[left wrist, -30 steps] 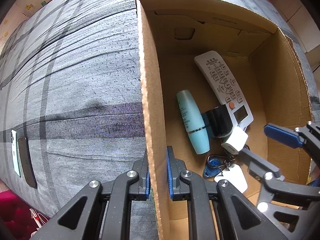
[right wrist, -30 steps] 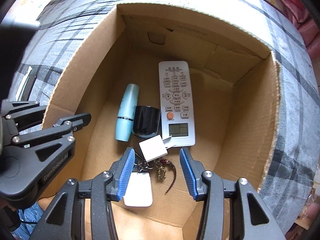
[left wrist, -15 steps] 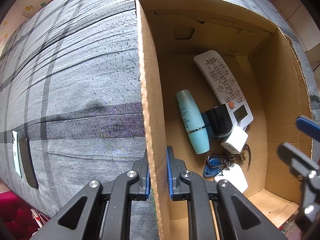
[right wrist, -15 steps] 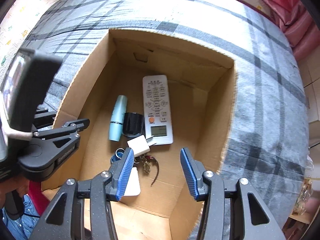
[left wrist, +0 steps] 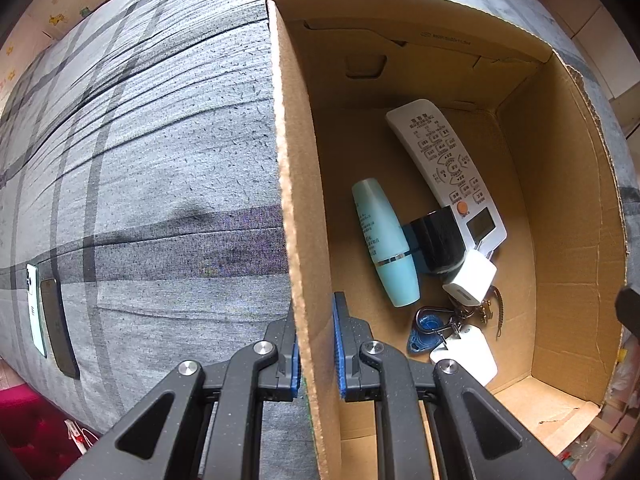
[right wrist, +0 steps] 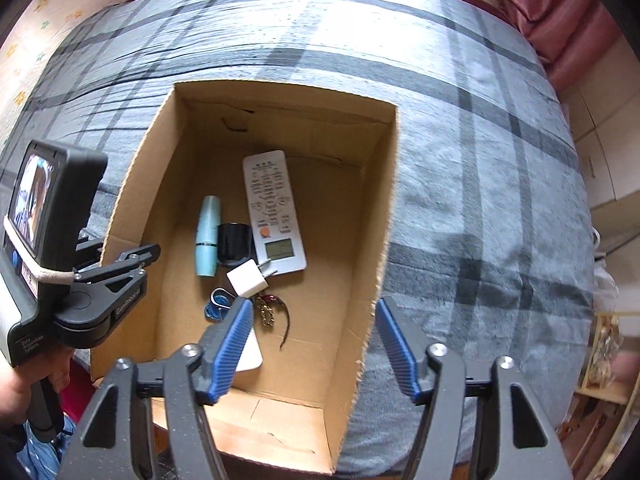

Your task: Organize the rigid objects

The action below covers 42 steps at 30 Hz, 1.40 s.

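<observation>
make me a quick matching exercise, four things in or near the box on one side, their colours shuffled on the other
Things:
1. remote control
2. bottle
3. cup
4. pads of the right gripper

Colours:
a. black
b. dark blue
c. white with an orange button
d. pale turquoise

Pairs: 1-c, 2-d, 3-a, 4-b

left gripper [left wrist: 316, 344] clamps box wall [left wrist: 298, 216]; remote [left wrist: 448, 172] inside.
</observation>
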Each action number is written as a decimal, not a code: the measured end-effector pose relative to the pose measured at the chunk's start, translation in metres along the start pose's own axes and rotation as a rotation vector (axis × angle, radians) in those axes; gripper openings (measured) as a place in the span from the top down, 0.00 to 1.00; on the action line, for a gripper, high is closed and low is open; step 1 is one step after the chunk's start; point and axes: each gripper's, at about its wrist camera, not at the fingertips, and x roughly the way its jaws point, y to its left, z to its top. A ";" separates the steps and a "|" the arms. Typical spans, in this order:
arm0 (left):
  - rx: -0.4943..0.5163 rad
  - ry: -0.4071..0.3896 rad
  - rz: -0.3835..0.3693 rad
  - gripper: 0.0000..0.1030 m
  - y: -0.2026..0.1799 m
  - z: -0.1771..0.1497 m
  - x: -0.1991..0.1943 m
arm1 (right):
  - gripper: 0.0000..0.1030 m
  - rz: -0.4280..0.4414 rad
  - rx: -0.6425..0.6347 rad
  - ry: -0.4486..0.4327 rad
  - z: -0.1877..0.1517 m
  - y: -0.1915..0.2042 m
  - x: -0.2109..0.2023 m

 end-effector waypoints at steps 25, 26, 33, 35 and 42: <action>0.011 -0.067 0.048 0.09 -0.001 -0.007 -0.027 | 0.00 0.010 0.119 -0.035 -0.012 -0.021 -0.034; 0.011 -0.069 0.048 0.05 0.000 -0.006 -0.030 | 0.00 0.008 0.121 -0.039 -0.012 -0.021 -0.037; -0.013 -0.061 -0.013 0.00 -0.002 -0.014 -0.063 | 0.00 -0.002 0.123 -0.062 -0.014 -0.023 -0.057; 0.008 -0.080 -0.004 0.00 -0.007 -0.016 -0.073 | 0.00 -0.006 0.123 -0.070 -0.014 -0.023 -0.063; 0.046 -0.129 0.003 0.00 -0.021 -0.027 -0.117 | 0.00 -0.011 0.137 -0.093 -0.017 -0.025 -0.096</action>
